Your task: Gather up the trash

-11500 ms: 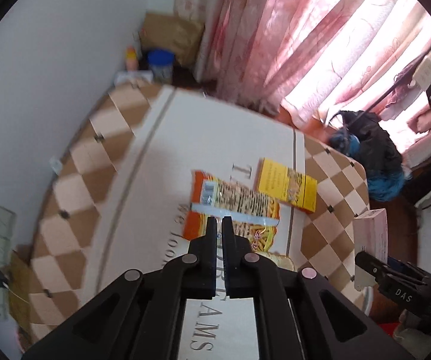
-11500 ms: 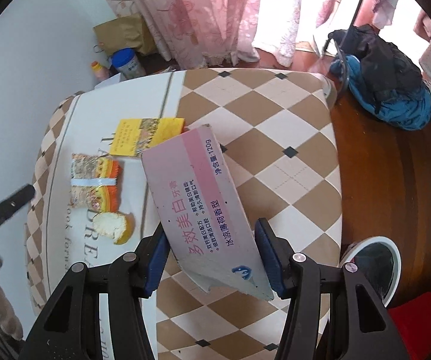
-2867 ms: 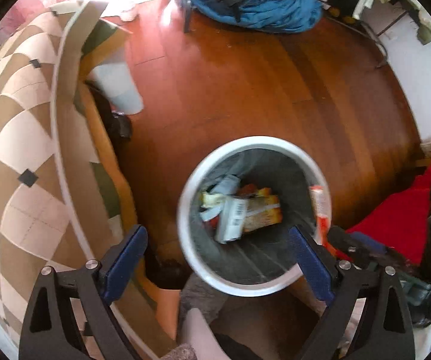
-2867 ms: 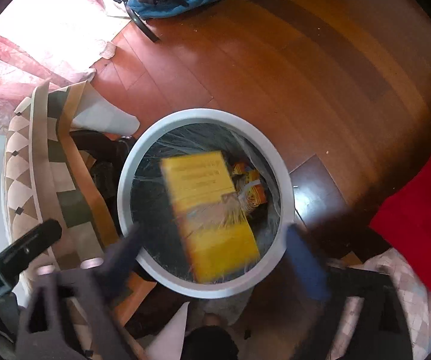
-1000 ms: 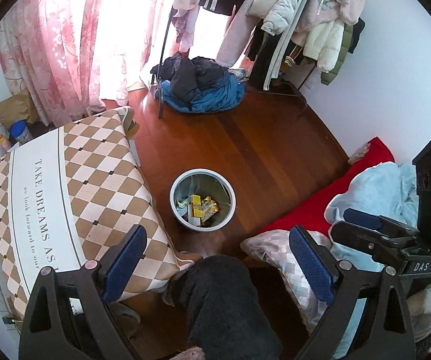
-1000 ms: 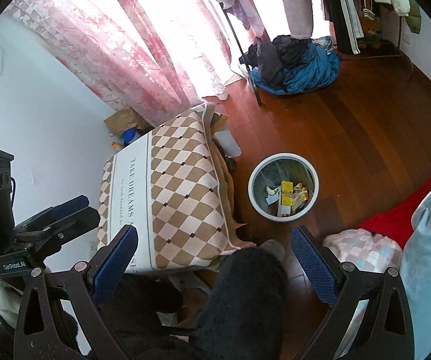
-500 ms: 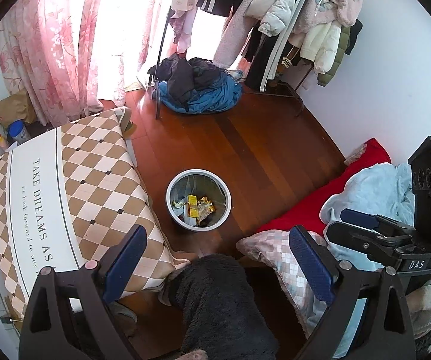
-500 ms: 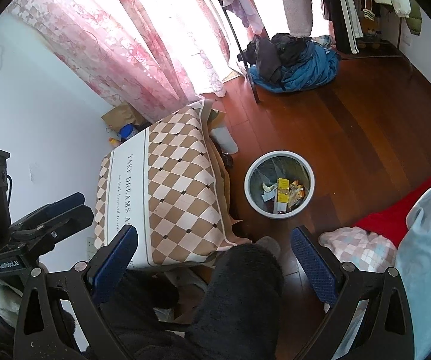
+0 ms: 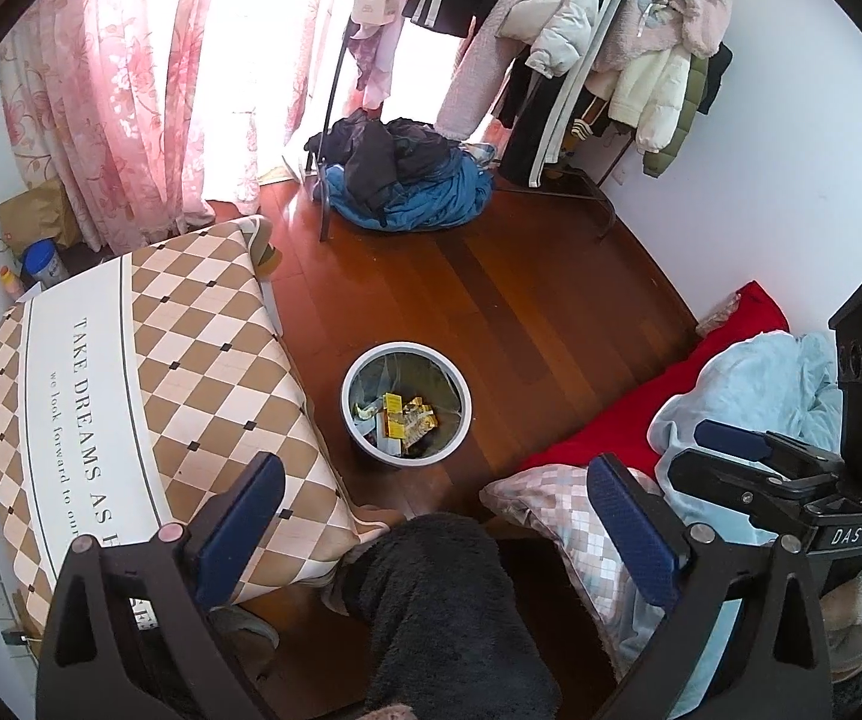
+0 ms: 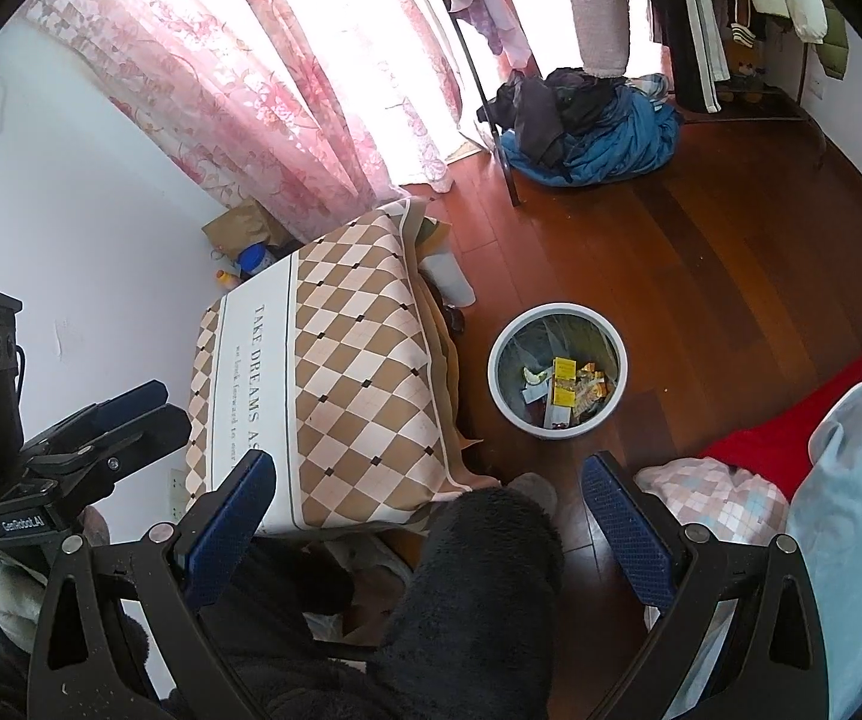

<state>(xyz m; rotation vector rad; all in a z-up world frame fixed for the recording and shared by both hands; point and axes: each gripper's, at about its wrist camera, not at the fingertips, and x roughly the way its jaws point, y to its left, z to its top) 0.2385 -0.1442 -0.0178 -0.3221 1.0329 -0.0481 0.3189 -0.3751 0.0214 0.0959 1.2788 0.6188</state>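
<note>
A round grey-white trash bin (image 9: 351,420) (image 10: 498,387) stands on the wooden floor beside the low table, far below both grippers. Inside it lie a yellow box (image 9: 393,405) (image 10: 564,369), orange snack wrappers (image 9: 420,417) (image 10: 591,387) and bits of white paper. My left gripper (image 9: 431,534) is open with nothing between its blue-padded fingers. My right gripper (image 10: 428,525) is open too, and it also shows at the right edge of the left wrist view. The checked tablecloth (image 9: 149,384) (image 10: 335,372) carries no trash.
A person's dark fuzzy legs (image 9: 448,606) (image 10: 478,588) fill the lower middle. Pink curtains (image 10: 287,72), a clothes rack with coats (image 9: 598,42) and a blue clothes heap (image 9: 407,186) line the far side. A red blanket and checked pillow (image 9: 556,510) lie at right.
Both grippers have risen slightly and tilted since a second ago, so the bin and table sit a little lower and smaller. Both stay open. Nothing else moved.
</note>
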